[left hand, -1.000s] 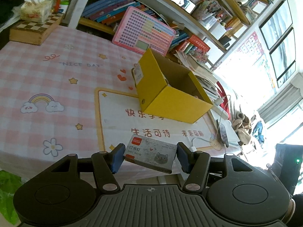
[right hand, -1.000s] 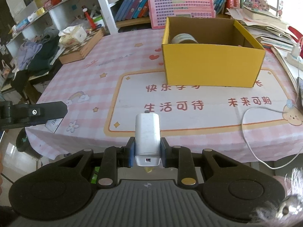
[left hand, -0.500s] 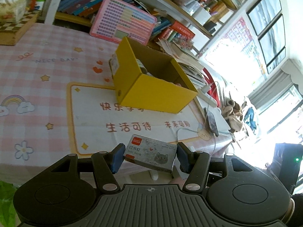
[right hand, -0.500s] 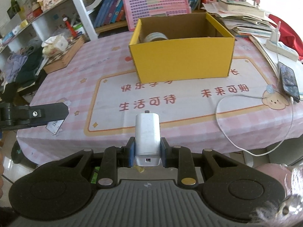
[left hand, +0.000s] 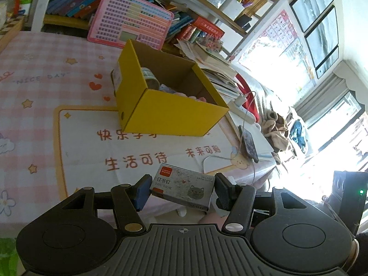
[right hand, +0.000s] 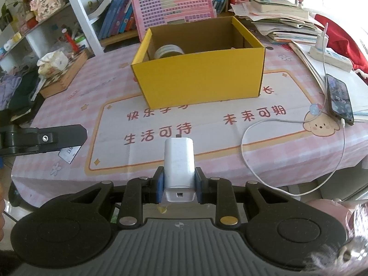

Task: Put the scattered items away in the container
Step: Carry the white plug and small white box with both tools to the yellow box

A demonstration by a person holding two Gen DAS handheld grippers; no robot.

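Observation:
An open yellow cardboard box [left hand: 174, 115] [right hand: 200, 78] stands on the pink checked tablecloth, with a roll of tape [right hand: 169, 51] and other small items inside. My left gripper [left hand: 181, 189] is shut on a grey staple box with a cat drawing [left hand: 182, 188], held in the air over the table's near edge. My right gripper [right hand: 179, 184] is shut on a white charger plug [right hand: 179, 163], also held in front of the box. The left gripper's black finger [right hand: 46, 138] shows at the left of the right wrist view.
A phone [right hand: 339, 101] on a white cable [right hand: 253, 126] lies at the table's right edge beside a power strip [right hand: 331, 56] and stacked papers [right hand: 283, 20]. A pink keyboard toy [right hand: 173, 7] leans behind the box. A chessboard case with tissues [right hand: 61, 71] sits left.
Both grippers have moved level toward the table and the yellow box, which now sits nearer the middle of each view. Both still hold their items.

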